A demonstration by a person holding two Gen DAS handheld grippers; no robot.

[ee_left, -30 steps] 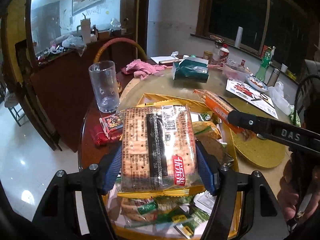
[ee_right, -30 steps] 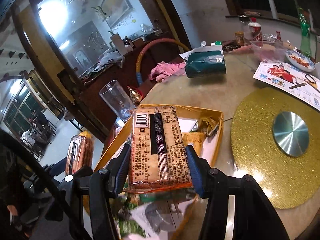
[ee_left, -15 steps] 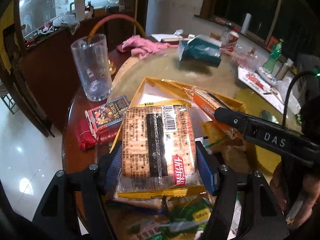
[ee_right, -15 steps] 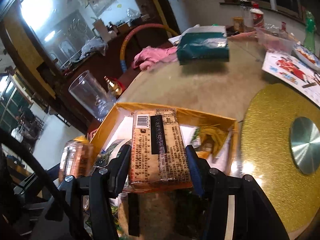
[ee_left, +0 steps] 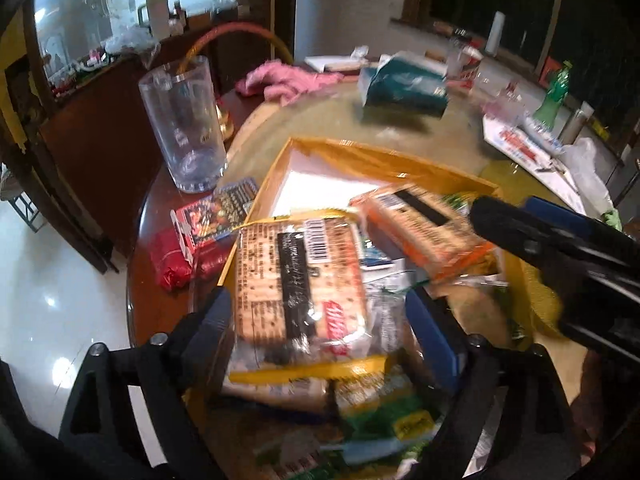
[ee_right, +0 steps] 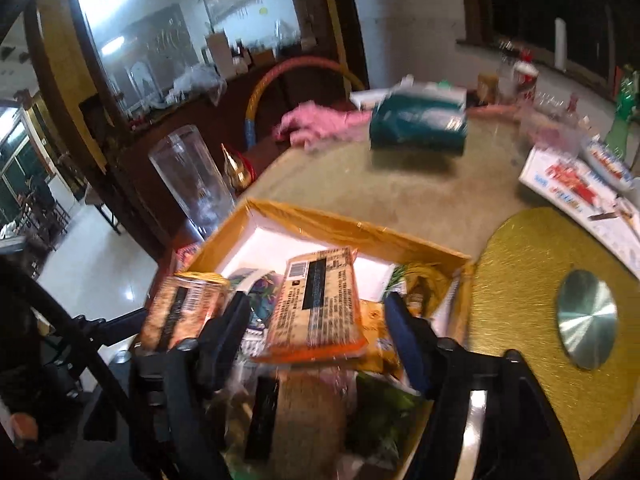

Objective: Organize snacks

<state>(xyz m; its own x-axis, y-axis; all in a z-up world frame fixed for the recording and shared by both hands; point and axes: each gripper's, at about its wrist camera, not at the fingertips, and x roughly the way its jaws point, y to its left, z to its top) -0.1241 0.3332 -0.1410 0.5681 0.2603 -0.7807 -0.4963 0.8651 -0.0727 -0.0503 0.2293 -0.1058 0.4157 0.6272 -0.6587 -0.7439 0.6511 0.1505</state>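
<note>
Both pairs of your fingers stand spread, having just been opening. Your left gripper [ee_left: 320,320] flanks a yellow-edged cracker pack [ee_left: 300,280] without pressing it; the pack rests on the snack pile in the yellow box [ee_left: 360,156]. Your right gripper [ee_right: 320,320] likewise brackets an orange-edged cracker pack [ee_right: 316,304], lying loose in that box beside the glass [ee_right: 192,184].

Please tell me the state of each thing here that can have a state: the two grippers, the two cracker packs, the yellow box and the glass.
left gripper: jaws just opened, pads off the pack
right gripper: jaws just opened, pads off the pack
yellow-edged cracker pack: sealed, lying on the snacks
orange cracker pack: sealed, lying in the box
yellow box: open, partly filled
glass: upright, empty
</note>
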